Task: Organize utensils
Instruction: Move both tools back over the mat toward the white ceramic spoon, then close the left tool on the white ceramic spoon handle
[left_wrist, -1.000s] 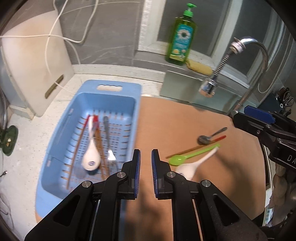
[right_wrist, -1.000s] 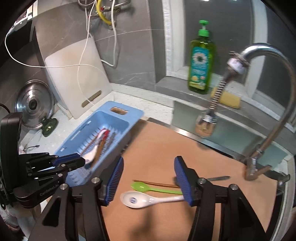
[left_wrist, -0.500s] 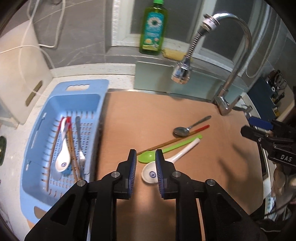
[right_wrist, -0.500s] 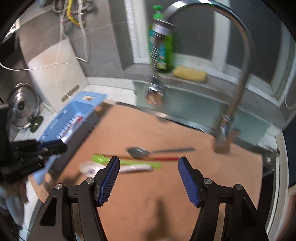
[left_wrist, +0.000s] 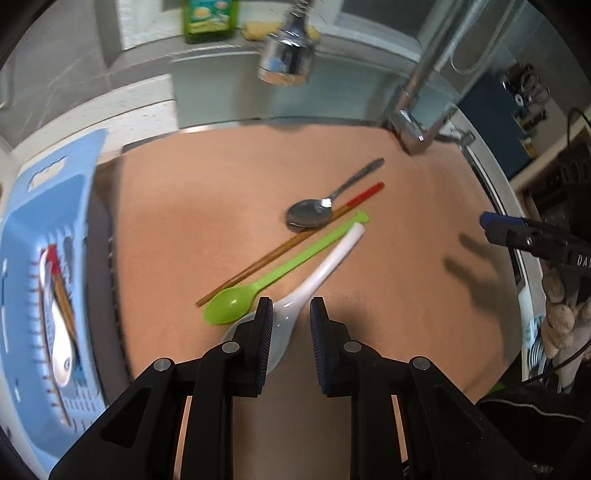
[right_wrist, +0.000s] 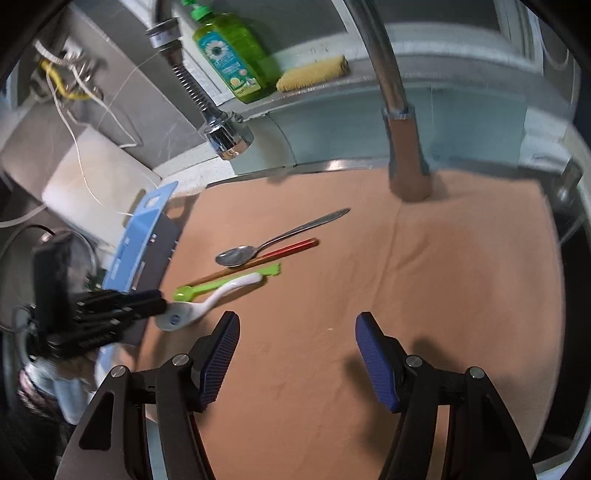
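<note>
brown mat (left_wrist: 388, 258) covers sink area | blue basket (left_wrist: 22, 258) at mat's left edge, holding white spoon and chopsticks | white spoon (left_wrist: 317, 273), green spoon (left_wrist: 273, 280), chopstick (left_wrist: 288, 245), metal spoon (left_wrist: 314, 212) lie side by side mid-mat | left gripper (left_wrist: 291, 332) over white spoon's bowl, fingers slightly apart, not clamping | right gripper (right_wrist: 295, 354) over bare mat, fingers wide apart, empty

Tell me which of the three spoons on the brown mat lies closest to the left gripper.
The white ceramic spoon: its bowl sits right at the left gripper. The green plastic spoon lies beside it, the metal spoon farther off.
</note>
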